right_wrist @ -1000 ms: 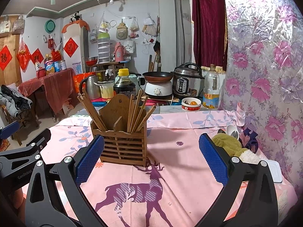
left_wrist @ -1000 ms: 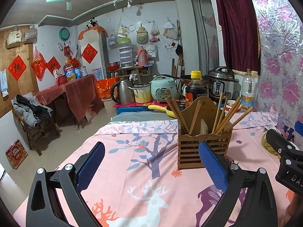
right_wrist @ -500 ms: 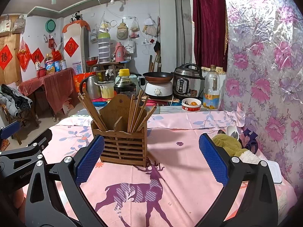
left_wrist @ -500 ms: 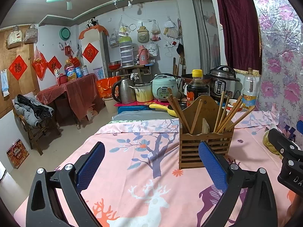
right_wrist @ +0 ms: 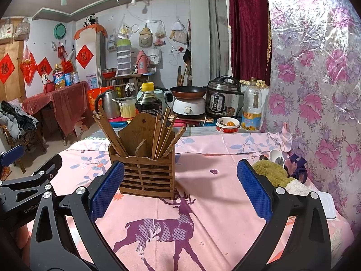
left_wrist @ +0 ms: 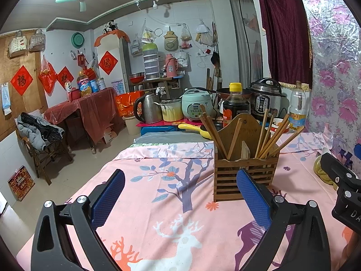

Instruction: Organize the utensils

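Left tongs [left_wrist: 180, 194]: we see both blue pads spread wide apart with nothing between them, held low over the counter [left_wrist: 158, 203] and its pink deer-print cloth.
Right tongs [right_wrist: 180, 189]: likewise spread wide and empty; we see their black frame at the right edge of the left view.
Wooden holder [right_wrist: 144, 171]: a slatted box with a tall back board, standing upright on the counter; it sits ahead of both tongs, toward the right finger in the left view and just beside the left finger in the right view, touched by neither.
Chopsticks [right_wrist: 162, 135]: we see them standing fanned in the holder's compartments, one bundle leaning left, another leaning right.
Spoons [right_wrist: 274, 157]: what look like spoons lie near the wall past a green-and-white cloth [right_wrist: 277, 176], to the right of the right tongs.
Progress: we judge the chopsticks sorted; if those are spoons, they are left to gather.
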`<state>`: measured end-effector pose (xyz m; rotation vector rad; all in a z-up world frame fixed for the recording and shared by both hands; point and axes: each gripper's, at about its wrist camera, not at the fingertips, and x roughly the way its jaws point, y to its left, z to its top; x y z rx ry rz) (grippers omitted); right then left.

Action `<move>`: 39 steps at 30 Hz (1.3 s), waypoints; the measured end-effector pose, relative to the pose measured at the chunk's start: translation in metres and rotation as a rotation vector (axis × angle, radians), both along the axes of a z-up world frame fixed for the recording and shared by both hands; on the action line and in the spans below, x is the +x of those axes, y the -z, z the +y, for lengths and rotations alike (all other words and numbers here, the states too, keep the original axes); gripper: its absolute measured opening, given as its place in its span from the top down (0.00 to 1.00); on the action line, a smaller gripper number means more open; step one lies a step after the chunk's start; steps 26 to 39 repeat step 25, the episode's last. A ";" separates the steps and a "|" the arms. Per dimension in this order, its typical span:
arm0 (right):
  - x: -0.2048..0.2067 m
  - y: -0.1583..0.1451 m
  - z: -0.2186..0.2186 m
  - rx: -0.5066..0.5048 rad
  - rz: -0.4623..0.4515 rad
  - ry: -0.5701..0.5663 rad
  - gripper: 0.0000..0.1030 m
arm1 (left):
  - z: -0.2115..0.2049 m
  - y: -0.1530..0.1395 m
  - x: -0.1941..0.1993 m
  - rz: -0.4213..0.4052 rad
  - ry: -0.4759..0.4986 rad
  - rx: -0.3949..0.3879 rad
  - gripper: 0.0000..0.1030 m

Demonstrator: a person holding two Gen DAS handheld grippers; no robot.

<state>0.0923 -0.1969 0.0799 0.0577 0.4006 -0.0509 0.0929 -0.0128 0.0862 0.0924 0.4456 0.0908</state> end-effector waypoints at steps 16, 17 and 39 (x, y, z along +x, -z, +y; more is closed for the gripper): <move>0.000 -0.001 -0.001 -0.001 -0.001 0.001 0.06 | 0.000 -0.001 0.000 -0.001 0.000 0.003 0.06; 0.000 -0.001 -0.001 -0.001 -0.002 0.000 0.06 | 0.000 -0.001 0.000 -0.003 -0.002 0.006 0.06; 0.000 -0.001 -0.001 0.000 -0.002 0.000 0.06 | 0.005 0.003 -0.001 -0.003 -0.013 0.004 0.06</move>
